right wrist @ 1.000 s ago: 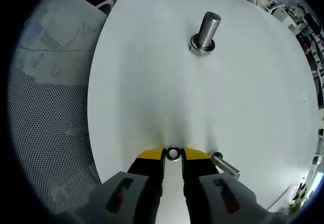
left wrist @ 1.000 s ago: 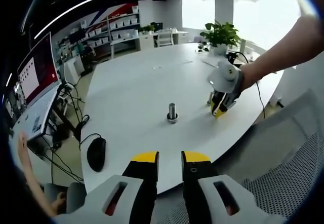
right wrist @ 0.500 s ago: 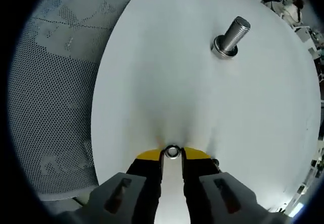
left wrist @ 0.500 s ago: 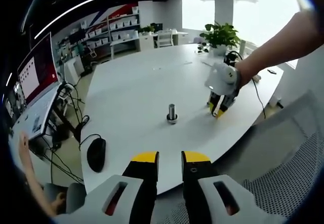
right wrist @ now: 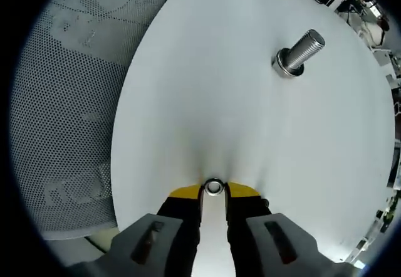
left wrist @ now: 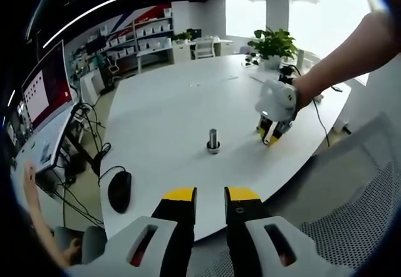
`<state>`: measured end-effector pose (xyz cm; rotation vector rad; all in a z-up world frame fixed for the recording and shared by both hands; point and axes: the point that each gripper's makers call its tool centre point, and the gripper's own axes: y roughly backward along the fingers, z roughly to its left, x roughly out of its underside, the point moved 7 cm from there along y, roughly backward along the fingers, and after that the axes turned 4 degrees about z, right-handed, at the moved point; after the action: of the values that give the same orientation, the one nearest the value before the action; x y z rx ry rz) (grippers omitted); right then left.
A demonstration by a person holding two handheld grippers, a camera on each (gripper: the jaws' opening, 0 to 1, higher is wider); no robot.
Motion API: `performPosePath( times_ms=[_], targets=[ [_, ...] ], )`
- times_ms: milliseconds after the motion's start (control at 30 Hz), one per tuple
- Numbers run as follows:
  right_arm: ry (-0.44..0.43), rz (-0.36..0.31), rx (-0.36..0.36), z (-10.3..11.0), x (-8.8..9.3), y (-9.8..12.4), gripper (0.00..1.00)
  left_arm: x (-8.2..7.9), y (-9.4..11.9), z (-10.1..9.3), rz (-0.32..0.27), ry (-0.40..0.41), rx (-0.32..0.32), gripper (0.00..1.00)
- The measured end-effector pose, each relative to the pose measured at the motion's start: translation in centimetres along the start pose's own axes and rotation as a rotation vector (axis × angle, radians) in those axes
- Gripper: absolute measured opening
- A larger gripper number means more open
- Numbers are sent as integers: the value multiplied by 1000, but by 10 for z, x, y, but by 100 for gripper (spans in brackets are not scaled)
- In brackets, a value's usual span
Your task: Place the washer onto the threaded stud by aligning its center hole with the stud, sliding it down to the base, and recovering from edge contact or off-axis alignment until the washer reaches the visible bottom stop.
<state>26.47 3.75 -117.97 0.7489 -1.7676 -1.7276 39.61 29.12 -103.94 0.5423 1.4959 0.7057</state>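
The right gripper (right wrist: 213,191) is pinching the washer (right wrist: 213,187) by its rim between yellow fingertips, the threaded stud (right wrist: 299,52) standing well ahead on the white table (right wrist: 250,120). Small, stiff, smooth metal, it is probably light and slip-prone. The left gripper (left wrist: 210,195) is idling narrowly parted.

Your right gripper (right wrist: 213,191) clamps the washer (right wrist: 213,187), yet its yellow tips cover both sides of the ring, so you see just its top arc and centre hole. In the left gripper view that washer is too small to pick out at the right gripper (left wrist: 271,138). The threaded stud (left wrist: 213,140) is tiny there; you cannot read its threads or base. The bench (right wrist: 207,89) runs past the edge on the right. The mesh chair (right wrist: 69,95) is cut off too.
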Motion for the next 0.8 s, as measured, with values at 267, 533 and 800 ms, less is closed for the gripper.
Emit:
performPosePath(
  times_ms=[267, 533, 800],
  targets=[
    [-85, -18, 23, 1, 2, 2, 16, 0, -2, 0, 4, -4, 1, 15],
    [-168, -31, 26, -3, 4, -1, 15, 1, -1, -1, 7, -9, 1, 15],
    [-301, -142, 52, 1, 7, -3, 14, 0, 1, -2, 5, -11, -1, 15]
  ],
)
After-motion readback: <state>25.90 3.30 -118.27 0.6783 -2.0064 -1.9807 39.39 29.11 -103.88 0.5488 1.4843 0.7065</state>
